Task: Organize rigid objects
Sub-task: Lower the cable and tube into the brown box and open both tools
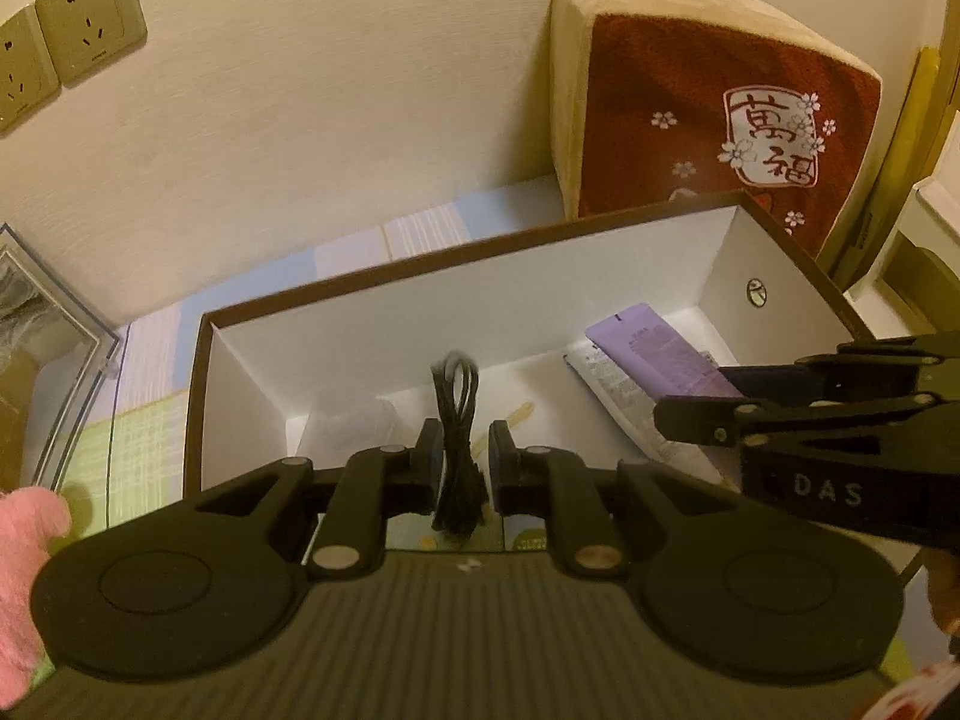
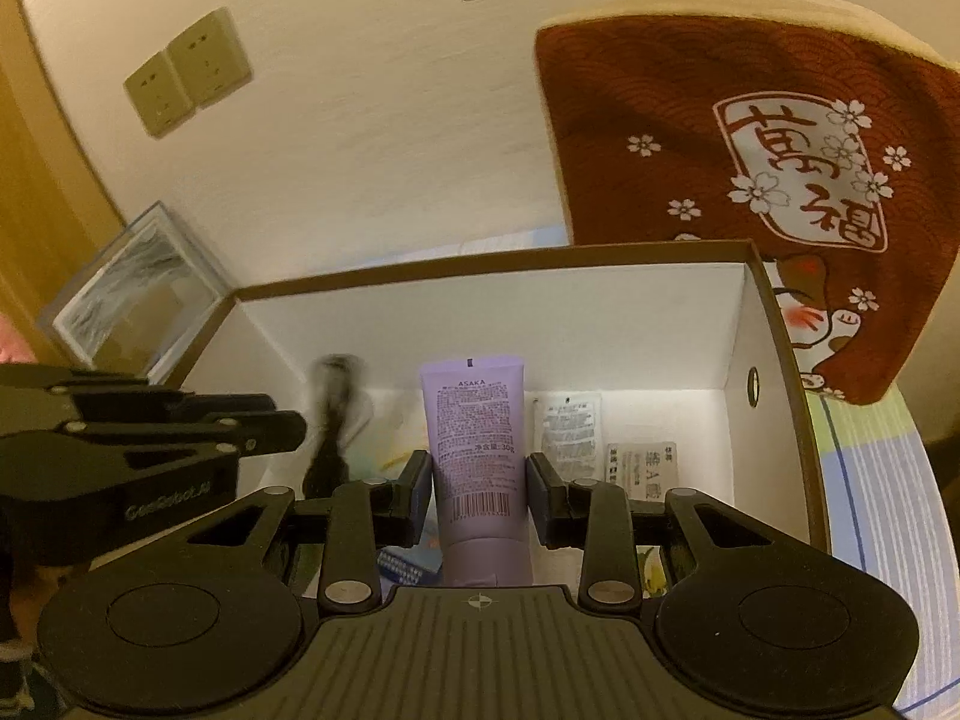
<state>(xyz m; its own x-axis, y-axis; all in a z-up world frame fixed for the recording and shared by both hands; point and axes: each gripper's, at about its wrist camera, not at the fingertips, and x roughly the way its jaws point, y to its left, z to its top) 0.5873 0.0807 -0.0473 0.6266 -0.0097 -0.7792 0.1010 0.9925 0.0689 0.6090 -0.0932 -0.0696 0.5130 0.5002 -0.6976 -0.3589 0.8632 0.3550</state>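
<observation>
A white box with a brown rim (image 1: 450, 252) stands open below both grippers. My left gripper (image 1: 465, 456) is shut on a coiled black cable (image 1: 456, 396), which hangs over the left half of the box. In the right wrist view, my right gripper (image 2: 480, 480) is shut on a purple tube (image 2: 474, 432), cap end towards the camera, held over the box (image 2: 480, 255). The right gripper (image 1: 690, 414) comes in from the right in the left wrist view, with the tube (image 1: 660, 348) sticking out beyond it. Seen from the right wrist, the left gripper (image 2: 282, 426) and the blurred cable (image 2: 333, 414) are at the left.
White sachets (image 2: 567, 432) and a small card (image 2: 645, 471) lie on the box floor at the right. A red-brown cushion (image 2: 750, 150) leans on the wall behind the box. A clear plastic case (image 2: 138, 294) stands at the left. Wall sockets (image 1: 78, 30) are above.
</observation>
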